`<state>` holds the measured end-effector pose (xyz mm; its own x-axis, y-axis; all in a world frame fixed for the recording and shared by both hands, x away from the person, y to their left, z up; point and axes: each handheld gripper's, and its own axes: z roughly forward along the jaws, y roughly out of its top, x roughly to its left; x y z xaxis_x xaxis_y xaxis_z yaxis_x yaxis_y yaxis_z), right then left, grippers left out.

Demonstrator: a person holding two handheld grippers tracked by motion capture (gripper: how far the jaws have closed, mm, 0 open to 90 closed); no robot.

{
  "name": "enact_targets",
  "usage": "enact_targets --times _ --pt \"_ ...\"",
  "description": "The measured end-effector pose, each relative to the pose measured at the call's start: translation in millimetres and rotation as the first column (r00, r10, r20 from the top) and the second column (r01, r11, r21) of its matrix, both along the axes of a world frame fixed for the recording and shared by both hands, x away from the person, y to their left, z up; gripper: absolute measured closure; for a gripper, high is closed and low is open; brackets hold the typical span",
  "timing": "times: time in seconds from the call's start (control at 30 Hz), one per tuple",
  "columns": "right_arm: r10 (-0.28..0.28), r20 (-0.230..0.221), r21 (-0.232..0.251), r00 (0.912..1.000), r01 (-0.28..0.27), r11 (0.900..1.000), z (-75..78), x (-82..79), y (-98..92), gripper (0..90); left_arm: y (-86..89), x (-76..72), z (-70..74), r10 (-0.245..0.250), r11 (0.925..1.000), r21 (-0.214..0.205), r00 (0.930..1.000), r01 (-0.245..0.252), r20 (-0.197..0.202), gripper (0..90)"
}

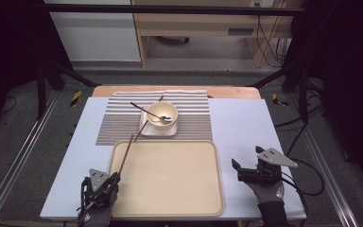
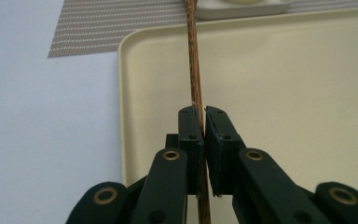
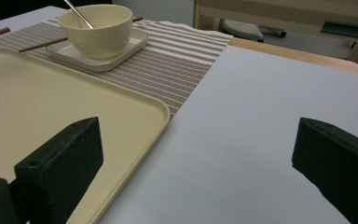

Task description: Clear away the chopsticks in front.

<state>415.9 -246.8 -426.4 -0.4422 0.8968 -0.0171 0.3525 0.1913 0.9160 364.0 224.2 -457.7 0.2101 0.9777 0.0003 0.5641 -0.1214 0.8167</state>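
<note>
Closely, left tool: jaws clamped on a wooden chopstick.
Chopstick: slants above the cream tray toward the saucer.
Right tool: jaws wide apart, holding nothing, over the worktop just beside the tray.
Bowl: on the saucer, spoon inside.

The left gripper sits at the near left of the high view, its grey three-cornered plate on top and its body pointing forward and a little to the right. In the left gripper view its two black jaws stand almost together, pads pressed from both sides on a thin wooden chopstick that runs straight out ahead between them. The right gripper rests at the near right, held by a gloved hand, angled toward the left. Its jaws stand wide apart with nothing between them.
</note>
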Motion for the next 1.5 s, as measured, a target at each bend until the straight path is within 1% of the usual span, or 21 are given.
enact_targets --times 0.03,0.07,0.17,0.23,0.33,0.43,0.6,0.7,0.77,0.87,0.93,1.0,1.07,1.1,1.17,1.2,1.23,1.27,1.33,1.43,1.5 --pt "0.000 0.000 -0.004 1.0000 0.000 1.0000 -0.4 0.3 0.2 2.2 1.6 -2.4 -2.5 -0.008 0.9999 -0.012 0.9999 0.008 -0.013 84.6" --pt "0.000 0.000 -0.004 1.0000 0.000 1.0000 -0.4 0.3 0.2 2.2 1.6 -2.4 -2.5 -0.008 0.9999 -0.012 0.9999 0.008 -0.013 84.6" --pt "0.000 -0.003 -0.001 1.0000 0.000 1.0000 -0.5 0.2 0.5 2.2 -0.3 -3.4 -6.6 -0.022 0.9997 0.007 0.9992 0.022 -0.034 84.5" --pt "0.000 -0.001 -0.004 1.0000 0.000 1.0000 -0.4 0.1 0.2 2.2 -1.2 -2.8 -9.4 -0.017 0.9995 0.025 0.9989 0.018 -0.043 84.6" --pt "0.000 -0.001 0.001 1.0000 0.000 1.0000 0.1 -0.2 0.0 2.2 -0.5 -1.9 -12.8 -0.009 0.9994 0.034 0.9986 0.011 -0.052 84.5" --pt "0.003 -0.004 -0.004 1.0000 -0.003 1.0000 -0.9 0.5 0.5 2.2 -0.9 -0.2 -17.6 -0.015 0.9991 0.038 0.9972 0.018 -0.073 84.4" --pt "0.004 -0.004 -0.002 1.0000 -0.004 1.0000 -0.9 0.4 0.6 2.2 -1.0 0.8 -20.0 -0.017 0.9989 0.041 0.9968 0.020 -0.078 84.1" --pt "0.005 -0.005 -0.002 1.0000 -0.005 1.0000 -1.5 0.8 1.2 2.2 -1.6 2.3 -21.6 -0.026 0.9985 0.046 0.9955 0.031 -0.091 83.2" --pt "0.006 -0.005 -0.003 1.0000 -0.006 1.0000 -1.6 0.8 1.3 2.2 -1.4 2.7 -21.6 -0.031 0.9984 0.045 0.9954 0.036 -0.091 82.8" --pt "0.006 -0.005 -0.003 1.0000 -0.006 1.0000 -1.7 0.9 1.3 2.2 0.6 6.2 -19.1 -0.039 0.9985 0.034 0.9957 0.042 -0.084 76.4" --pt "0.005 -0.005 -0.005 1.0000 -0.005 1.0000 -1.8 0.8 1.2 2.2 2.7 9.1 -12.2 -0.064 0.9979 0.010 0.9958 0.064 -0.065 73.0" --pt "0.006 -0.004 -0.004 1.0000 -0.006 1.0000 -1.7 0.6 1.4 2.2 3.5 14.1 -2.4 -0.089 0.9960 0.003 0.9949 0.089 -0.046 71.5" --pt "0.005 -0.003 -0.005 1.0000 -0.005 1.0000 -1.5 0.8 1.0 2.2 4.4 21.5 9.0 -0.129 0.9917 -0.006 0.9912 0.128 -0.031 71.5" --pt "0.004 -0.001 -0.006 1.0000 -0.004 1.0000 -1.4 0.7 0.7 2.2 5.0 26.6 14.0 -0.154 0.9880 -0.011 0.9876 0.154 -0.027 72.2" --pt "0.002 0.001 -0.002 1.0000 -0.002 1.0000 -0.6 0.2 0.0 2.2 6.1 38.1 21.6 -0.191 0.9815 -0.013 0.9809 0.191 -0.036 75.8" --pt "0.002 0.001 -0.002 1.0000 -0.002 1.0000 -0.6 0.2 0.0 2.2 6.0 43.2 24.2 -0.214 0.9769 -0.012 0.9762 0.213 -0.037 75.8" --pt "0.002 0.001 0.001 1.0000 -0.002 1.0000 -0.3 -0.1 -0.1 2.2 5.8 48.0 25.5 -0.251 0.9679 -0.008 0.9673 0.251 -0.034 76.9" --pt "0.002 0.002 0.001 1.0000 -0.002 1.0000 -0.3 -0.1 -0.2 2.2 5.8 53.2 25.4 -0.275 0.9613 -0.002 0.9605 0.275 -0.042 79.3" --pt "0.001 0.002 -0.002 1.0000 -0.001 1.0000 -0.7 0.2 -0.3 2.2 5.7 61.9 22.1 -0.302 0.9518 0.030 0.9502 0.305 -0.076 82.3" --pt "-0.005 -0.007 0.009 1.0000 0.005 0.9999 -2.6 0.5 -1.0 2.2 8.5 69.5 13.7 -0.347 0.9340 0.048 0.9310 0.354 -0.112 87.5" --pt "-0.006 -0.008 0.010 1.0000 0.006 0.9999 -2.8 0.7 -1.6 2.2 9.9 71.7 8.1 -0.362 0.9268 0.062 0.9251 0.370 -0.115 88.7"
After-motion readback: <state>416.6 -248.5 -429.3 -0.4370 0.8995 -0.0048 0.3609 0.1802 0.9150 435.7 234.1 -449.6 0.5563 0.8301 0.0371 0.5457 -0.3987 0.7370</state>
